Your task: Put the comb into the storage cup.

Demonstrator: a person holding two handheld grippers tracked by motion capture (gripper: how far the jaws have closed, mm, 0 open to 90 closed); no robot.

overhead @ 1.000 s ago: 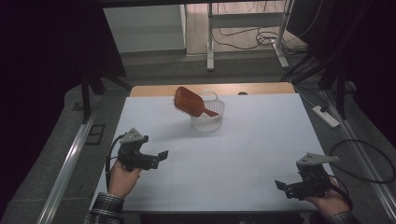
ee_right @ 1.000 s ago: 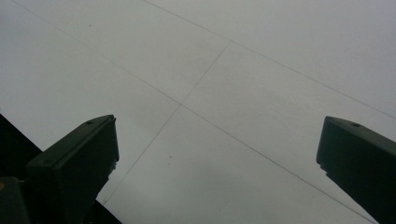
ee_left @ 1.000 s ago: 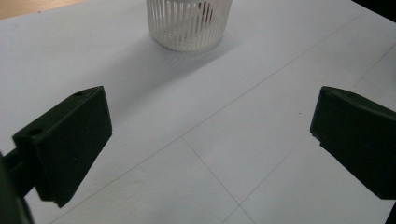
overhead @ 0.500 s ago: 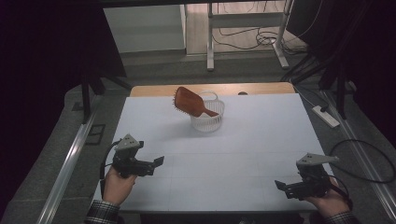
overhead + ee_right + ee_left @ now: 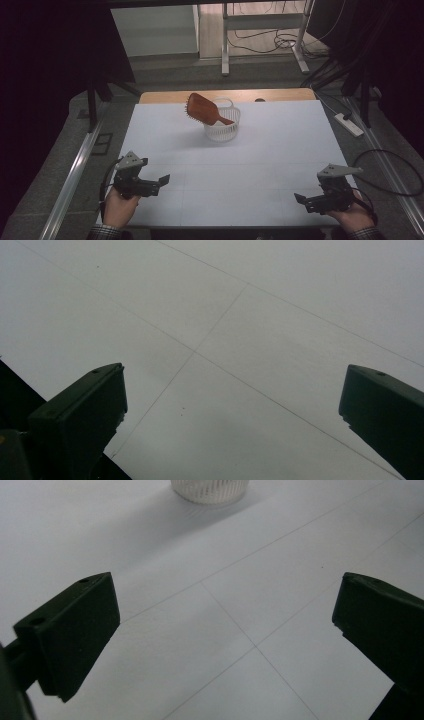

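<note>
At about 8 o'clock on the white table [image 5: 260, 165], the left gripper [image 5: 162, 179] is held low over the surface in a hand [image 5: 119, 205], its tips pointing toward 3 o'clock. Its jaws are seen spread wide in the left gripper view, with nothing between them but bare table and thin grid lines; the foot of the white basket [image 5: 210, 490] is seen at 12 o'clock in that view, well apart from the jaws.

Toward 12 o'clock on the table, near the far edge, the white basket [image 5: 222, 131] is seen standing upright. A brown hairbrush [image 5: 202, 107] is propped in it, its handle down inside the basket and its broad head tilted up and out over the rim toward 10 o'clock.

At about 4 o'clock, the right gripper [image 5: 298, 198] is held just above the table in the other hand [image 5: 352, 216], its tips pointing toward 9 o'clock. In the right gripper view its jaws are likewise parted wide and empty, with only plain table between them. Both grippers are well apart from the basket and from each other.
</note>
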